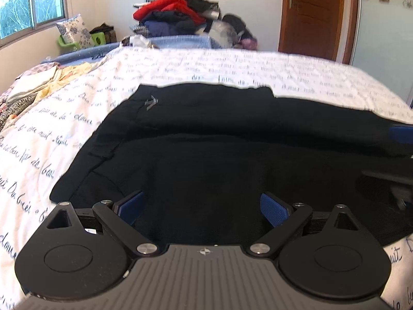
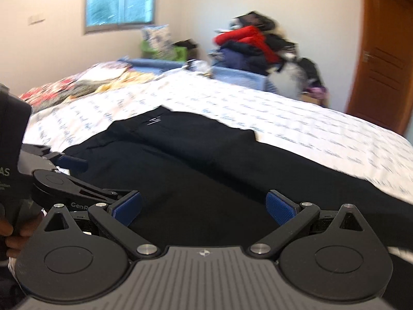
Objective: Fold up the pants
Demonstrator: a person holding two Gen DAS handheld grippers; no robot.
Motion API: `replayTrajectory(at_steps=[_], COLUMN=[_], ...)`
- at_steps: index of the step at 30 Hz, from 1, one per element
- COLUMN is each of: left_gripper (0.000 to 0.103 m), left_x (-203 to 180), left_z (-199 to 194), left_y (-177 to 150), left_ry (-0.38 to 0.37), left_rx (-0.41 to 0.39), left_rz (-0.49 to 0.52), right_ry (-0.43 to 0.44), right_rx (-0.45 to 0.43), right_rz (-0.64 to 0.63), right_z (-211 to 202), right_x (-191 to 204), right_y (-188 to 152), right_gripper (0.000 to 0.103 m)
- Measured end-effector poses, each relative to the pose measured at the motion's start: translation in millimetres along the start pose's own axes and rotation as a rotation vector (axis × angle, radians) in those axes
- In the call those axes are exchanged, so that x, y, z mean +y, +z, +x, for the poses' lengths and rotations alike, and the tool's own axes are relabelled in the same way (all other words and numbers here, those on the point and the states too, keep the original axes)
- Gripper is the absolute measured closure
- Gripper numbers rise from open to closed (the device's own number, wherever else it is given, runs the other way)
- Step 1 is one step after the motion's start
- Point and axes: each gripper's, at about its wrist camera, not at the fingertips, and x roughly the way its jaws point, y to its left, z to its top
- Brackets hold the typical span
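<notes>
Since both hand-held grippers, left point(image 1: 201, 210) and right point(image 2: 204, 210), hang wide open and empty over the black pants point(image 1: 219, 149) lying mid-frame on the bed point(image 1: 232, 64), pinch both layers at the near edge, lift evenly.

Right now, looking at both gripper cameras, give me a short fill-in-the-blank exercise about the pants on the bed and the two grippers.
1. The pants lying on the bed are ____ in colour.
2. The left gripper has its jaws ____, holding nothing.
3. The bedsheet under the pants is white with ____ printed on it.
4. In the clothes pile by the far wall, the brightest garment is ____.

Missing words: black; open; handwriting; red
</notes>
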Motion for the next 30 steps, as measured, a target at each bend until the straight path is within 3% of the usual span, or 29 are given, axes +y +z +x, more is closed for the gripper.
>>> replayTrajectory(at_steps=[5,11,18,21,24,26,27,30], left_gripper=[0.007,0.007,0.006,0.006,0.006,0.006,0.006,0.006], left_x=[14,54,65,68,72,72,72,75], left_z=[6,22,42,54,65,72,74,82], left_y=[20,50,60,64,71,77,80,92], left_ry=[0.072,0.072,0.124,0.118,0.121,0.130,0.132,0.116], left_rx=[-0.025,0.015,0.043,0.072,0.083,0.089,0.091,0.090], left_rz=[0.067,-0.093,-0.082,-0.102,-0.107,-0.102,-0.103,-0.137], right_ry=[0.017,0.143,0.264,0.326,0.326,0.331,0.340,0.392], right_rx=[-0.004,0.071,0.142,0.161,0.199,0.236,0.256,0.259], right_rz=[-0.082,-0.081,0.014,0.032,-0.011,-0.030,-0.029,-0.025], right_z=[41,135,238,265,291,310,317,321], right_x=[-23,-65,-107,-111,-105,-103,-102,-102], right_y=[36,79,109,117,124,125,125,126], right_gripper=[0.000,0.000,0.002,0.010,0.025,0.040,0.043,0.067])
